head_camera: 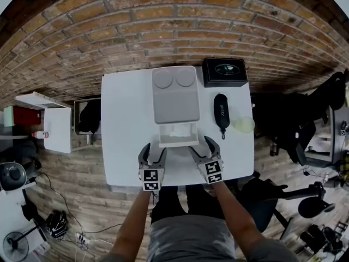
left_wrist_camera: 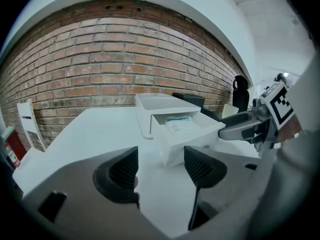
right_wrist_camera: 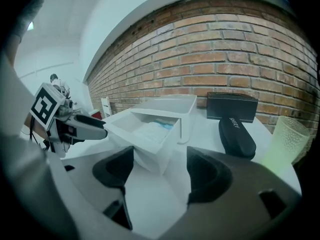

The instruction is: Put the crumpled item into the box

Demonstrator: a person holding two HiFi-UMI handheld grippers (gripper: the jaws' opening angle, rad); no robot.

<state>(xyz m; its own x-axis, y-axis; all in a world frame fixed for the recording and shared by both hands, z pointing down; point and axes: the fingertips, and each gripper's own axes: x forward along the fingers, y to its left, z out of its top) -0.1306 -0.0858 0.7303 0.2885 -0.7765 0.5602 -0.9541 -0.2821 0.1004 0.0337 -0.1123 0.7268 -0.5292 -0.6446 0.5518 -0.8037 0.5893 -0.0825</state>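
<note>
A white box (head_camera: 174, 100) lies in the middle of the white table (head_camera: 125, 124), its drawer (head_camera: 176, 142) pulled out toward me. Inside the drawer lies a crumpled white and pale blue item (left_wrist_camera: 179, 124), which the right gripper view also shows (right_wrist_camera: 150, 130). My left gripper (head_camera: 154, 152) stands open just left of the drawer's front, nothing between its pads (left_wrist_camera: 121, 170). My right gripper (head_camera: 200, 146) stands open at the drawer's right front corner, also empty. Each gripper shows in the other's view, beside the drawer.
A black case (head_camera: 224, 71) stands at the table's far right corner. A black glasses case (head_camera: 221, 112) and a pale green ribbed cup (head_camera: 244, 125) lie to the right of the box. A brick wall rises behind the table. Chairs and clutter surround it.
</note>
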